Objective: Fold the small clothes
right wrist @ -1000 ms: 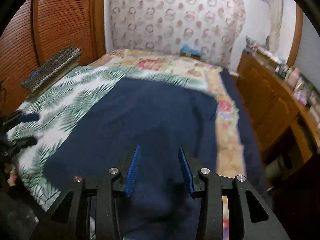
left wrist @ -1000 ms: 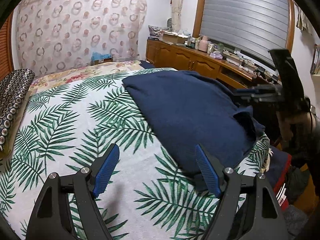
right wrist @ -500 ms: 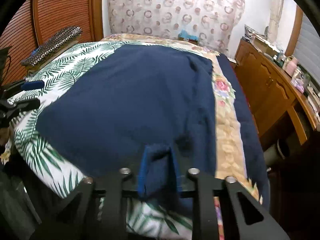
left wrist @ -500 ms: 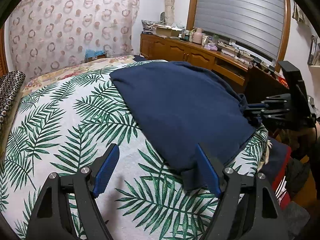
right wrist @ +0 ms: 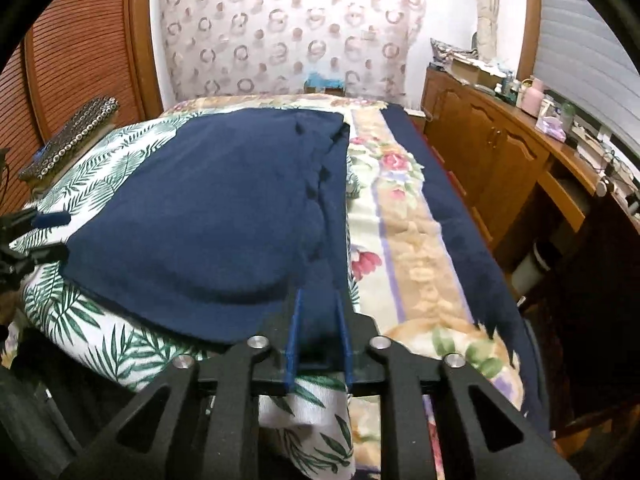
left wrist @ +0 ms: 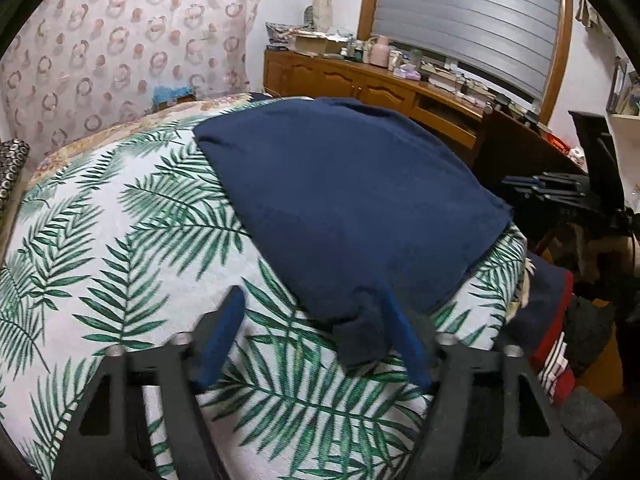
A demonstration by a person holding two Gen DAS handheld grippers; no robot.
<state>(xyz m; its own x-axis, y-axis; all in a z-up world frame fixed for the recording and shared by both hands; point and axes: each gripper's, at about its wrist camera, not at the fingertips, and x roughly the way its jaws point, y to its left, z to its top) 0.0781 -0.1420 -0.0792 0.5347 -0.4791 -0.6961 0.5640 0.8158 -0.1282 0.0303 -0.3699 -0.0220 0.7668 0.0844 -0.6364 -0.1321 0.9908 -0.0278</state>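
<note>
A navy garment (right wrist: 208, 216) lies flat on the palm-print bedspread (left wrist: 120, 240), long axis toward the headboard. The right gripper (right wrist: 319, 332) pinches its near corner; the left gripper (left wrist: 316, 332) gapes wide.

- The white palm-leaf bedspread (left wrist: 120, 240) lies bare left of the dark navy garment (left wrist: 344, 200), giving open passage.
- A wooden sideboard crowded with bottles and boxes (right wrist: 520, 148) runs close along the bed's right edge.
- A black-and-white patterned cushion (right wrist: 68, 140) lines the far left side.
</note>
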